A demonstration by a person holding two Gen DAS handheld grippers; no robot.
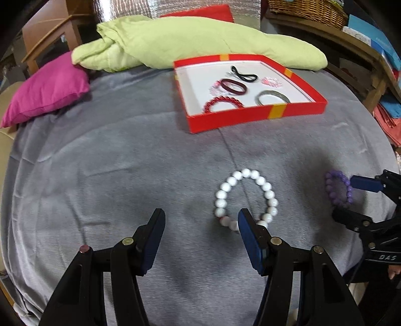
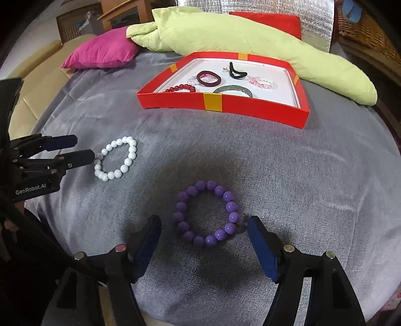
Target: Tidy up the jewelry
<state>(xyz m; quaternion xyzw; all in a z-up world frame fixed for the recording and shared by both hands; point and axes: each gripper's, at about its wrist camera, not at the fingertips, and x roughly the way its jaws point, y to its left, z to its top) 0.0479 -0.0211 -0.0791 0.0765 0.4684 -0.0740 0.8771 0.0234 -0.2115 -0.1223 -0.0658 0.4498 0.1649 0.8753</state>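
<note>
A white bead bracelet (image 1: 225, 186) lies on the grey blanket, with my left gripper (image 1: 200, 218) open just short of it. That gripper's right finger covers the bracelet's near edge. To the right a purple bead bracelet (image 2: 231, 207) lies flat, and my right gripper (image 2: 204, 222) stands open with a finger on either side of it, neither touching. Each view shows the other gripper too: the left gripper (image 2: 84, 148) beside the white bracelet (image 2: 130, 158), the right gripper (image 1: 343, 199) around the purple bracelet (image 1: 337, 175). Farther back, a red box (image 1: 250, 115) (image 2: 175, 101) holds several bracelets and hair bands.
A pale green quilt (image 1: 200, 40) is bunched along the far side behind the box. A magenta pillow (image 1: 47, 87) lies at the far left. A wicker basket (image 1: 308, 10) and wooden shelves stand at the right. The grey blanket (image 1: 112, 163) covers the surface.
</note>
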